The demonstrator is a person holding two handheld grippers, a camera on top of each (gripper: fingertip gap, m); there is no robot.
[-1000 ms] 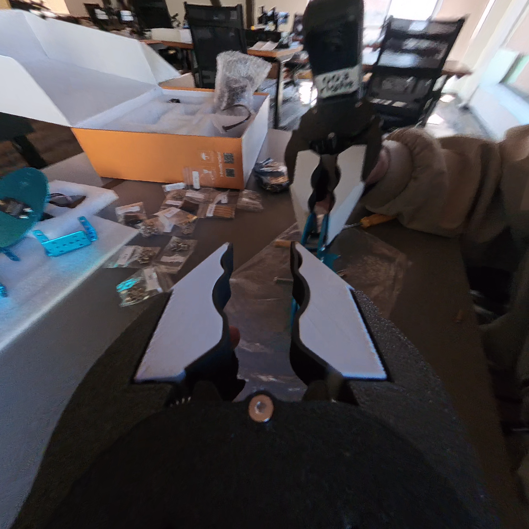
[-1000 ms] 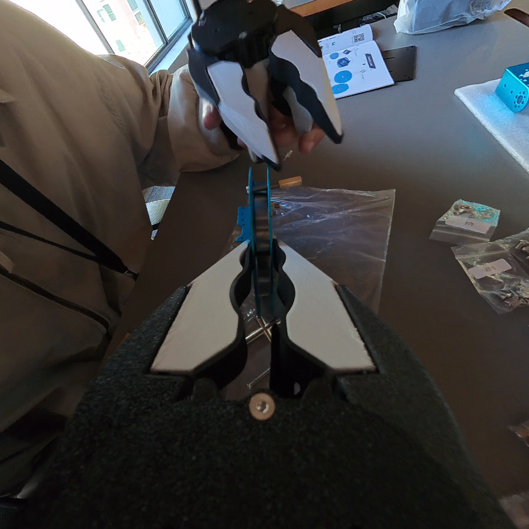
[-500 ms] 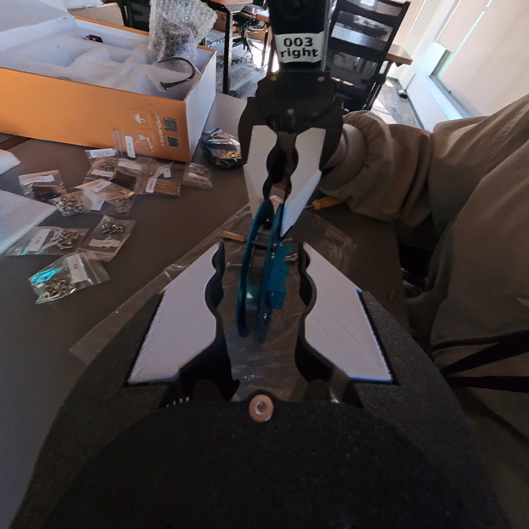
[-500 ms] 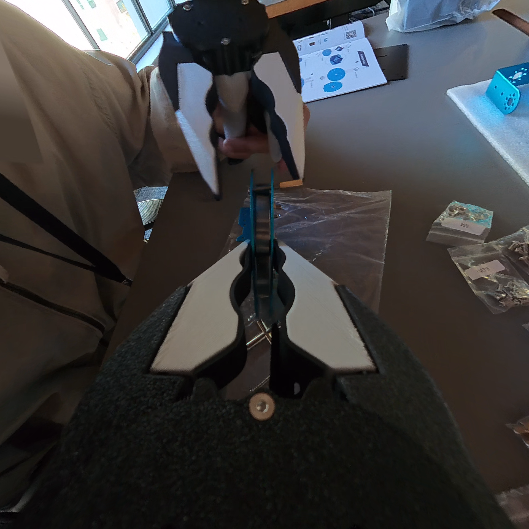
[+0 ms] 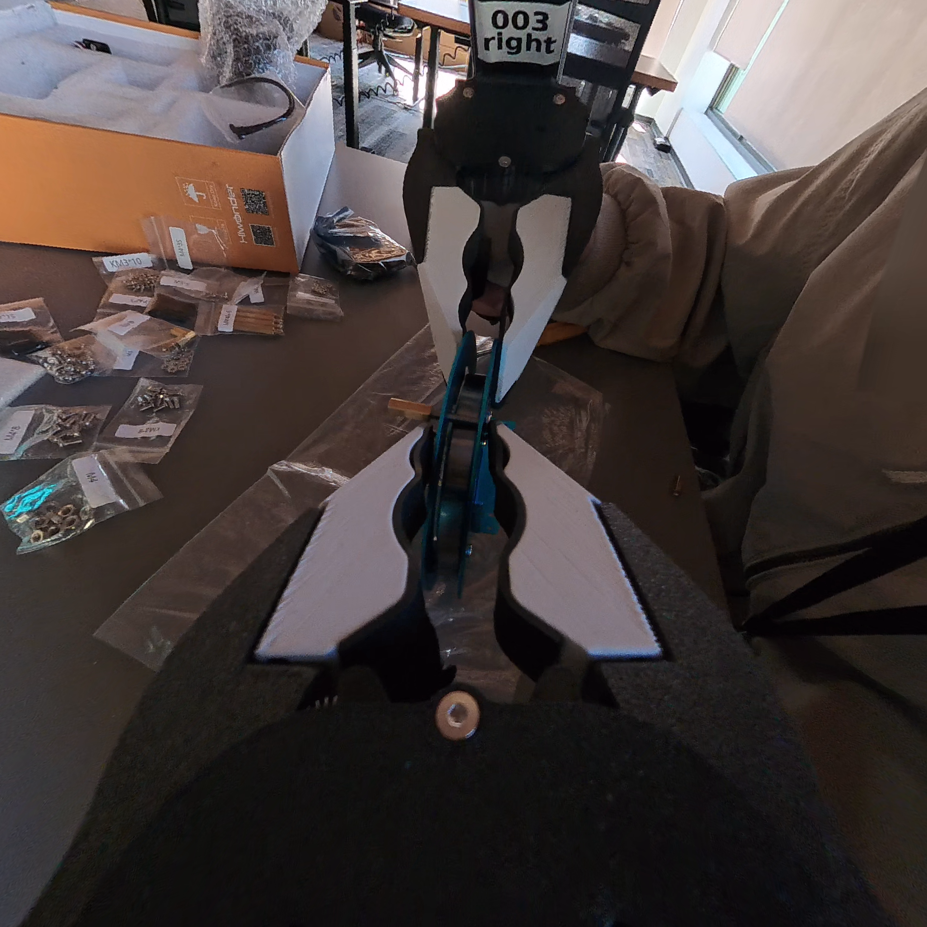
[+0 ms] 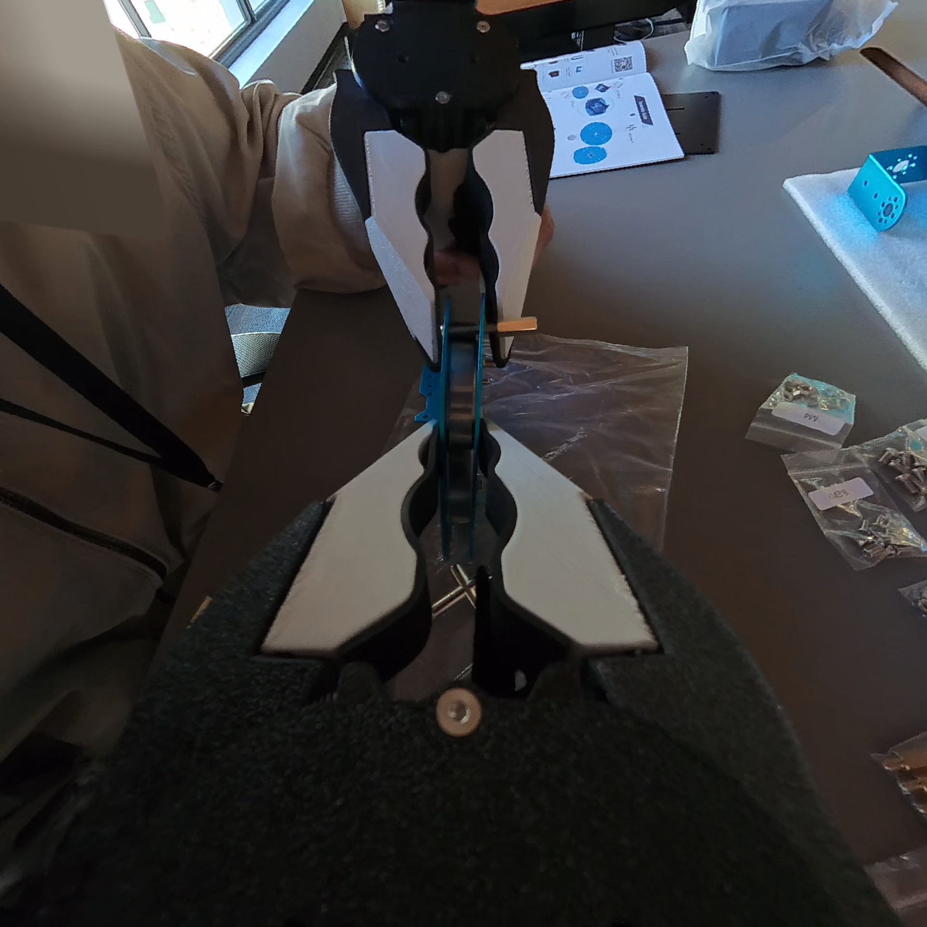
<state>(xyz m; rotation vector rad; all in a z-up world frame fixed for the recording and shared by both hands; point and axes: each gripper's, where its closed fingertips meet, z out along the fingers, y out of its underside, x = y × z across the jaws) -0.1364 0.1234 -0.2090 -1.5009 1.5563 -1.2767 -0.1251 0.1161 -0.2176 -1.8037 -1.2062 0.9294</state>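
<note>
Left wrist view shows your left gripper (image 5: 459,441) closed down on the near edge of the blue wheel (image 5: 454,481), which stands on edge between its fingers. Your right gripper (image 5: 484,351) faces you from the far side, its tips pinching the wheel's opposite rim. The wheel hangs over a clear bag (image 5: 321,506) lying flat on the table (image 5: 261,401).

Only this view gives you the orange box (image 5: 150,200) at the back left and the scatter of small screw packets (image 5: 145,421) near the bag's left edge.

Right wrist view shows the same grip mirrored: right gripper (image 6: 461,436) shut on the wheel (image 6: 459,451), left gripper (image 6: 466,341) beyond. It alone shows a booklet (image 6: 612,115), a white foam pad (image 6: 873,236) carrying a blue bracket (image 6: 893,190), and loose screws (image 6: 454,592) on the bag (image 6: 592,416) beneath the wheel. Bare table (image 6: 652,281) lies between bag and booklet.
</note>
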